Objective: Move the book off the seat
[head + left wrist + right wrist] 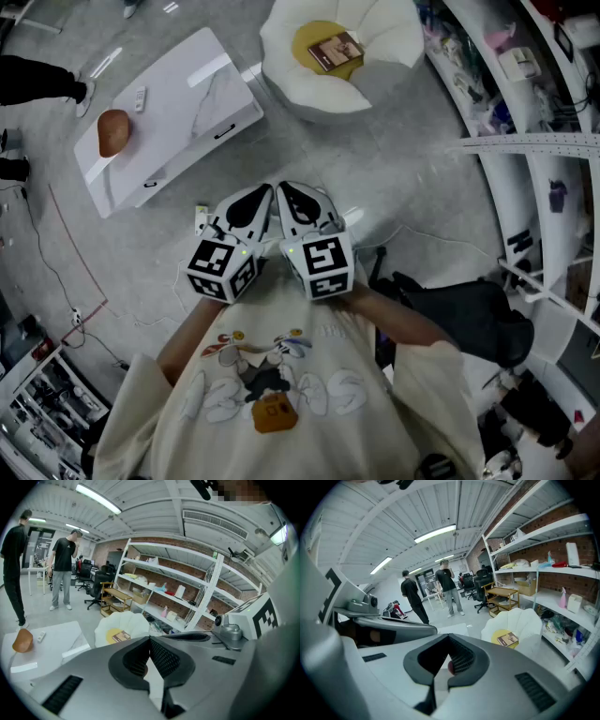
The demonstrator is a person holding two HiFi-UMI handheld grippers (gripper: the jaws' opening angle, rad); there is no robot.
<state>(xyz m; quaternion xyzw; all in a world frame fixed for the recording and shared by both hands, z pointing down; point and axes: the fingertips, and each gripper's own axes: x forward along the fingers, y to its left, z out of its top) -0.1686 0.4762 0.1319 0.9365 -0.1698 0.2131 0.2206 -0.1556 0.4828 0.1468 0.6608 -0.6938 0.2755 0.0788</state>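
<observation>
As both point downward, left gripper (262, 193), right gripper (290, 191) adjacent (jaws closed)

Brown rectangular book (335, 51); yellow round cushion (307, 36); white petal-shaped seat (386, 39); white glossy low table (192, 94); rust-brown rounded object (113, 131).

left hand-held gripper (246, 217): jaws closed, empty | right hand-held gripper (302, 211): jaws closed, empty | side by side

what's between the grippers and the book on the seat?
Head view: only bare floor, then the seat rim, between left gripper, right gripper and the book. White table stands aside.
</observation>
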